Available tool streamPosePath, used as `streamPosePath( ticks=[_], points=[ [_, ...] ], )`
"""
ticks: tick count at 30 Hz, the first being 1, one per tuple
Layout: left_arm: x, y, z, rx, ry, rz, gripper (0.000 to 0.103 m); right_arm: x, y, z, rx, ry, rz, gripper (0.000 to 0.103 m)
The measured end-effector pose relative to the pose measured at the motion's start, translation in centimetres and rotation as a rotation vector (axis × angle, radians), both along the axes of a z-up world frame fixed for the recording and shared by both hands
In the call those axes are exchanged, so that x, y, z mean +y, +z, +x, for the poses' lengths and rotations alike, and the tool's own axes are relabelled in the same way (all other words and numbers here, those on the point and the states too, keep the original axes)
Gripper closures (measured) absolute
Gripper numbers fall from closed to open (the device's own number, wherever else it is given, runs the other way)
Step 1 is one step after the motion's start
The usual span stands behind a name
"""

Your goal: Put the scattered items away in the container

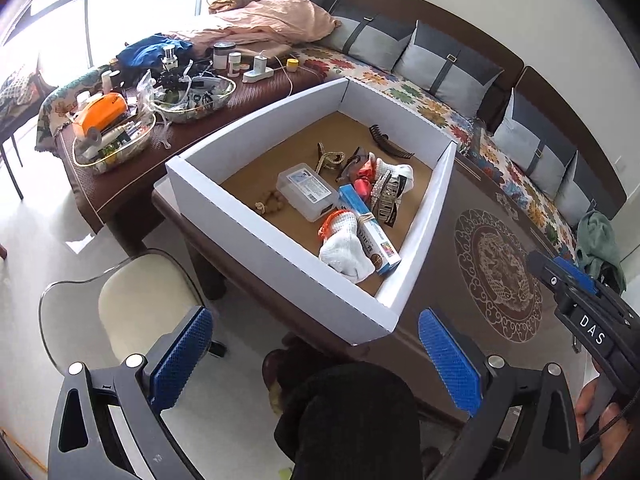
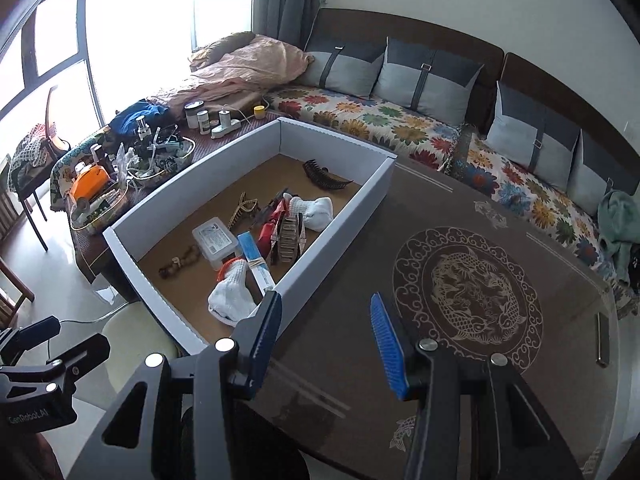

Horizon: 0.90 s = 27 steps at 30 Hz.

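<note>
Left claw (image 1: pixel 316 364) hangs with its blue pads spread wide, nothing between them, out over the near corner of the table with a cream chair (image 1: pixel 136 312) below to its left. Straight ahead of it sits the white box (image 1: pixel 280 256), and everything is inside: a clear plastic case (image 1: pixel 306 192) with a string of brown beads (image 1: pixel 270 202) just to its left, a white glove with an orange cuff (image 1: pixel 344 248) nearest the claw, a long blue carton (image 1: pixel 370 228) touching the glove's right side, a gold hair clip (image 1: pixel 330 160) further off, a rhinestone clip (image 1: pixel 386 198) and a red item (image 1: pixel 364 182) bunched against a second white glove (image 1: pixel 394 170), and a dark claw clip (image 1: pixel 390 144) alone at the far end. Over to the right claw (image 2: pixel 326 338): pads parted too, a narrower gap, empty, poised above the dark glass tabletop (image 2: pixel 460 380). The box wall (image 2: pixel 336 248) stands just ahead and left of its left finger, the dragon medallion (image 2: pixel 468 292) ahead and right. Far beyond both, a cluttered side table (image 2: pixel 160 152) and a floral sofa (image 2: pixel 400 128).
</note>
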<state>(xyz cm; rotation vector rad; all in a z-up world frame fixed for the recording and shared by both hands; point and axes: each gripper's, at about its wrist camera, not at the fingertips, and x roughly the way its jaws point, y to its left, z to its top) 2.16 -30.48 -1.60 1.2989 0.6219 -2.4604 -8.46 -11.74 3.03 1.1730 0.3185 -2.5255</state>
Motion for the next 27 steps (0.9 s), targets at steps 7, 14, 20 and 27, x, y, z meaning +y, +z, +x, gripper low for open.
streamPosePath(
  ticks=[7,14,20,27],
  points=[
    [-0.3,-0.7,0.7,-0.009,0.016,0.028,0.0,1.3,-1.3,0.8,-0.093,0.026,-0.12,0.055],
    [-0.6,0.7,1.3,-0.001,0.03,-0.001,0.0,1.2,-1.9,1.4,-0.151,0.036,-0.161,0.055],
    [-0.9,2.0,1.8,0.006,0.041,-0.026,0.0,0.0,-1.6,1.9,-0.22,0.028,-0.17,0.055],
    [-1.2,1.4,2.4,-0.023,0.023,0.042,0.0,-1.2,0.0,3.5,-0.199,0.058,-0.163,0.055]
  ],
)
